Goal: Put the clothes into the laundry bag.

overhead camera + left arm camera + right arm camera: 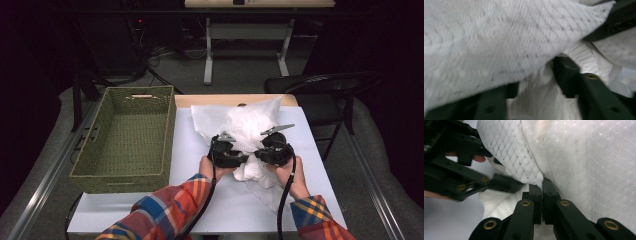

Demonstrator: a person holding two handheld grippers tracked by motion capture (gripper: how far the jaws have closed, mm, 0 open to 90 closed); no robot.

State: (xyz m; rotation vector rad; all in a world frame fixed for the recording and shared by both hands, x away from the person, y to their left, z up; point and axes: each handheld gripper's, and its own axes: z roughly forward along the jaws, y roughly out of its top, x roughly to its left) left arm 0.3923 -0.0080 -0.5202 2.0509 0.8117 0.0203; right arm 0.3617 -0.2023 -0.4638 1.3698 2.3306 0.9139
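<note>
We are pinching the white cloth [248, 131] with both grippers, left gripper [226, 151] and right gripper [273, 150] clamped side by side at center frame, basket [98, 164] lying to the left.

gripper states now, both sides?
Left gripper: cannot tell, jaws buried in white garment.
Right gripper: shut on the white garment.

A white-topped table [235, 210] with a pale wooden strip along its far edge carries the things. A white garment [250, 130], crumpled and of thin netted cloth, is spread on it beneath and beyond the left gripper [227, 150] and the right gripper [274, 149], reaching toward the far edge. A green woven basket [90, 172] is set on the table's left part, just left of the left gripper.
</note>
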